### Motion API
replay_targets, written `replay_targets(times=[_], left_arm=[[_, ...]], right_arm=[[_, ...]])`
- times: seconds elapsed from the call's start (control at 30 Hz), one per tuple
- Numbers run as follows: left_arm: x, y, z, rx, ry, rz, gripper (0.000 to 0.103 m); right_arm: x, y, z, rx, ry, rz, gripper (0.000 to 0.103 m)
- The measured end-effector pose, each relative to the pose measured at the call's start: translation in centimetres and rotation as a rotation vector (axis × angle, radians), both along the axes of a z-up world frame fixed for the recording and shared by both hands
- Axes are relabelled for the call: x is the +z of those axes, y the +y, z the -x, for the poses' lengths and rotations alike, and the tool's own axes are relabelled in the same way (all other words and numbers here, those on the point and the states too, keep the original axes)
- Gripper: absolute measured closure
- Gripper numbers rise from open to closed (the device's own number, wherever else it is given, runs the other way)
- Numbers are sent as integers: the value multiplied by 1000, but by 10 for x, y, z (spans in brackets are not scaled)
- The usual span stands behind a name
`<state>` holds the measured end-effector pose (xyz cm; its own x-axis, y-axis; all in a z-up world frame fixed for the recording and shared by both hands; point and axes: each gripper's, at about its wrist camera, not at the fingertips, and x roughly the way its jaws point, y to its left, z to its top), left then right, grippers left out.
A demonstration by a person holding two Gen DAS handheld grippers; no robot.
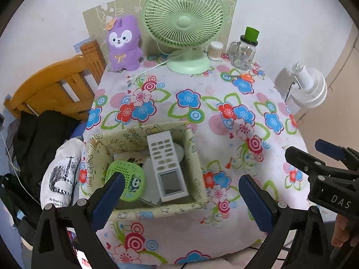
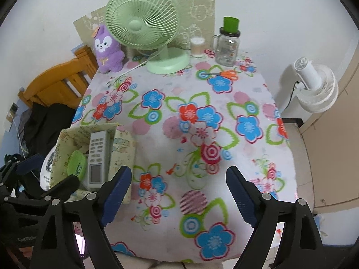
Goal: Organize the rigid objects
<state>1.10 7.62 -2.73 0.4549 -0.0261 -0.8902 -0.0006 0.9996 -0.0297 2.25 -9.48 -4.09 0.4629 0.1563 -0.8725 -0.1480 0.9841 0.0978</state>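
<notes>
We note: lower items in box [image 1: 157,210] hidden under remote [image 1: 167,165] and green perforated disc [image 1: 126,179]; cannot identify them. Left claw [image 1: 181,201] pad covers disc's lower left edge. Right wrist view: box near wall masked by right claw [image 2: 178,195] finger; remote buttons blurred, unreadable. Bench [image 2: 170,134] front edge cut by frame bottom. Jar [image 1: 244,53] contents too small to tell. Hand [image 1: 343,233] cropped at right edge.
</notes>
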Motion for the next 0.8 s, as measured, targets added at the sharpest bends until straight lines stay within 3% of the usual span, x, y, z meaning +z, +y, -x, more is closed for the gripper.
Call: replay_targets(times=[0.43, 0.8], left_arm=[[35, -20, 11, 81, -50, 8, 0], [51, -36, 19, 92, -77, 0, 0]], right_arm=[[36, -37, 10, 1, -60, -1, 10], [57, -49, 22, -5, -100, -20, 7]])
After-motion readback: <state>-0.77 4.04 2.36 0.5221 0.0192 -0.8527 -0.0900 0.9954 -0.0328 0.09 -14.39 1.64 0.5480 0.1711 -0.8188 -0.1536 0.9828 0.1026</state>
